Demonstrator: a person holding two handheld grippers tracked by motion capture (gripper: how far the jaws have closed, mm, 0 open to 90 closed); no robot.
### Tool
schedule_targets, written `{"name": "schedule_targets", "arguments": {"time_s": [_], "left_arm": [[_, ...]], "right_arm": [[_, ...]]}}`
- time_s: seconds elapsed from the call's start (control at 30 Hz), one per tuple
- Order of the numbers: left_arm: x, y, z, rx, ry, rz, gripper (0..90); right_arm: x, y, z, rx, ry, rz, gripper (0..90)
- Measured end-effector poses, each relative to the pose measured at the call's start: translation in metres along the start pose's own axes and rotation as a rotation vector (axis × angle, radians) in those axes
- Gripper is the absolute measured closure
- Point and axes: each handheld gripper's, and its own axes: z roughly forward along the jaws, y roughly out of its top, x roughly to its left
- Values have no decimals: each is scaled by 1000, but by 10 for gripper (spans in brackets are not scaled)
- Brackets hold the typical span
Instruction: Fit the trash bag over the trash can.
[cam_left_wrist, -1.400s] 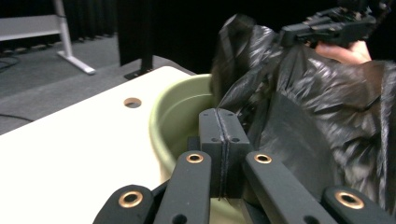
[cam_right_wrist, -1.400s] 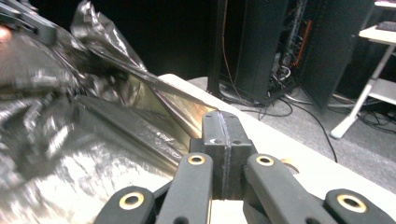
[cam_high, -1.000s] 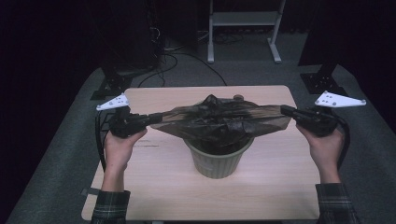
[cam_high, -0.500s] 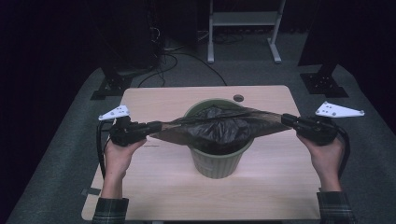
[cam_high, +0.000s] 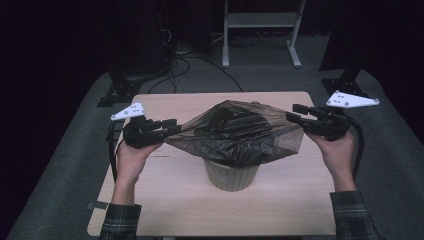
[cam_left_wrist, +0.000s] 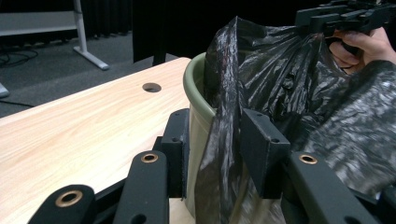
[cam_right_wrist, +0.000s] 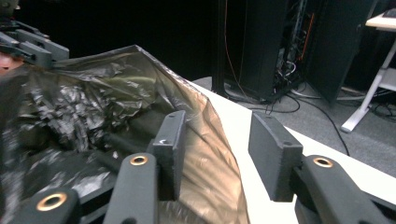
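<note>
so there's a black bin bag (cam_high: 235, 132) spread out over the top of a ribbed olive-green bin (cam_high: 231, 173), which sits about mid worktop (cam_high: 165, 200), a bit towards the person's side. the bag's lower part hangs down into the bin, and its mouth is pulled wide left and right, sitting above the rim.

left gripper (cam_high: 169, 126) is on the left side of the bag, held in the person's left hand (cam_high: 131, 159). its fingers (cam_left_wrist: 261, 151) have just been opening, and in the left gripper view there's a fold of bag edge standing in the gap between them, resting against the right one, but they're parted and not pinching it.

right gripper (cam_high: 294, 113) is at the right side of the bag, in the right hand (cam_high: 339, 155). its fingers (cam_right_wrist: 274, 156) have also just been opening. in the right gripper view the bag's stretched brownish edge runs past the left one and into the gap, nothing pressed on it, and the right one stands clear over the bare worktop.

the bin's green rim peeks out beside the bag in the left gripper view, with a small round hole (cam_left_wrist: 152, 87) in the worktop behind it.
</note>
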Motion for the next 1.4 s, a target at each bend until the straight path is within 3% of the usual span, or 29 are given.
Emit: {"name": "schedule_targets", "arguments": {"time_s": [0.17, 0.3, 0.37, 0.43, 0.6, 0.73, 0.9, 1.07, 1.23, 1.4], "left_arm": [[5, 1, 12, 31, -3, -2, 618], [8, 0, 18, 39, -2, 12, 773], [10, 0, 22, 33, 3, 25, 853], [13, -1, 26, 34, 14, 34, 896], [17, -2, 35, 23, 44, 46, 897], [29, -3, 44, 28, 96, 22, 897], [39, -11, 59, 95, 121, -5, 897], [45, -19, 70, 126, 123, -17, 897], [46, -27, 74, 173, 132, -5, 897], [50, -43, 73, 223, 132, -36, 897]], "right_arm": [[-11, -1, 26, 58, 25, 48, 555], [-16, -3, 39, 69, 47, 48, 830], [-17, -4, 44, 66, 39, 50, 897], [-19, -5, 49, 68, 38, 58, 900], [-21, -8, 57, 75, 31, 66, 900], [-27, -12, 66, 100, -4, 75, 900], [-32, -20, 75, 140, -26, 86, 900], [-37, -32, 84, 188, -39, 103, 900], [-37, -38, 91, 215, -34, 97, 900], [-36, -51, 93, 250, -40, 101, 900]]}}
